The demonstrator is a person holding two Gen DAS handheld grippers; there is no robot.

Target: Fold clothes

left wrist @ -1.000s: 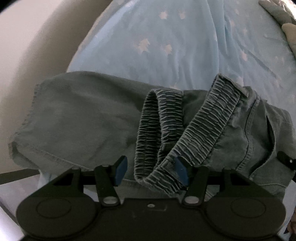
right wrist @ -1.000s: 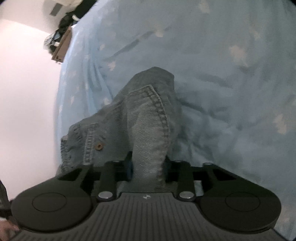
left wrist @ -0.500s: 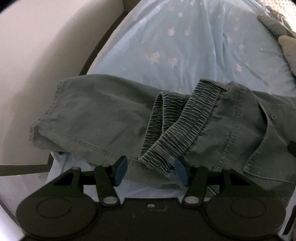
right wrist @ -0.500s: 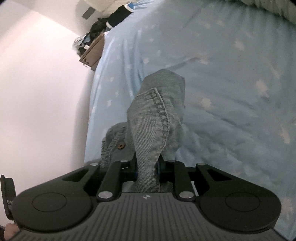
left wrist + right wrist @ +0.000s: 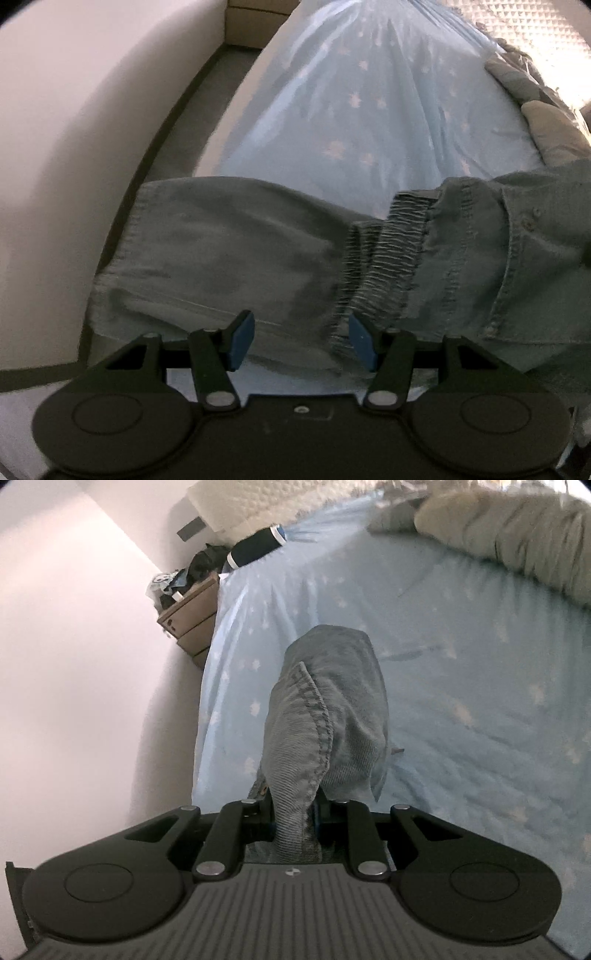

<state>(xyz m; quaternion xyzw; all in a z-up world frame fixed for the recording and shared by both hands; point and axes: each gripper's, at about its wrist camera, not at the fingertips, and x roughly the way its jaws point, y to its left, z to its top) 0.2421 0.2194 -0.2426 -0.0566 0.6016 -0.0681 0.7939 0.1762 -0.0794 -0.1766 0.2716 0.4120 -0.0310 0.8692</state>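
Note:
Grey-blue denim trousers (image 5: 236, 243) lie across the near edge of a light blue star-patterned bed sheet (image 5: 362, 110). Their gathered elastic waistband (image 5: 380, 258) sits just beyond the right blue pad. My left gripper (image 5: 301, 341) hovers open over the trousers' lower hem, its pads wide apart and holding nothing. In the right wrist view, a bunched fold of the same denim (image 5: 325, 716) rises from between the fingers, with a stitched seam running down it. My right gripper (image 5: 295, 812) is shut on that fold and lifts it above the sheet (image 5: 480, 686).
A white wall (image 5: 74, 129) and dark floor strip run along the bed's left side. A wooden bedside cabinet (image 5: 190, 616) with clutter stands by the wall. A dark roll (image 5: 255, 548) and a grey-beige blanket (image 5: 517, 539) lie at the bed's far end.
My left gripper has drawn back and up, so the waistband sits farther off and to the right. My right gripper has lifted higher with the denim fold, showing more of the bed.

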